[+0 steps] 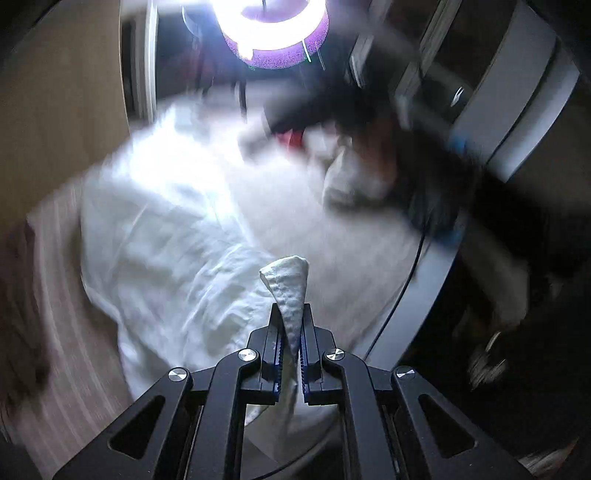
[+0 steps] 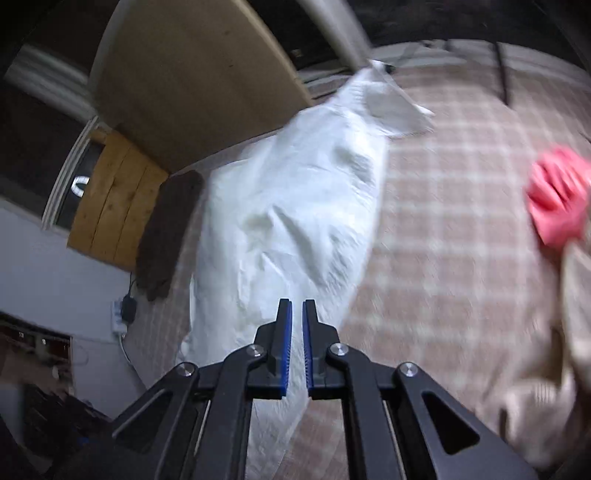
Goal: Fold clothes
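Observation:
A white garment (image 1: 173,236) lies rumpled across the bed in the blurred left wrist view. My left gripper (image 1: 291,317) is shut on a corner of it, and a pinched tip of white cloth sticks up between the fingers. In the right wrist view the white garment (image 2: 291,206) runs as a long stretched band from the top of the picture down to my right gripper (image 2: 297,314). Its blue pads stand almost together, with white cloth showing in the thin slit and passing under the fingers. A blurred dark shape fills the upper right of the left wrist view.
A bright ring lamp (image 1: 273,29) glares from above. The bed has a beige checked cover (image 2: 461,229). On it lie a pink cloth (image 2: 557,195), a beige garment (image 2: 546,362) and a dark brown cloth (image 2: 166,236). A black cable (image 1: 413,273) runs along the bed edge.

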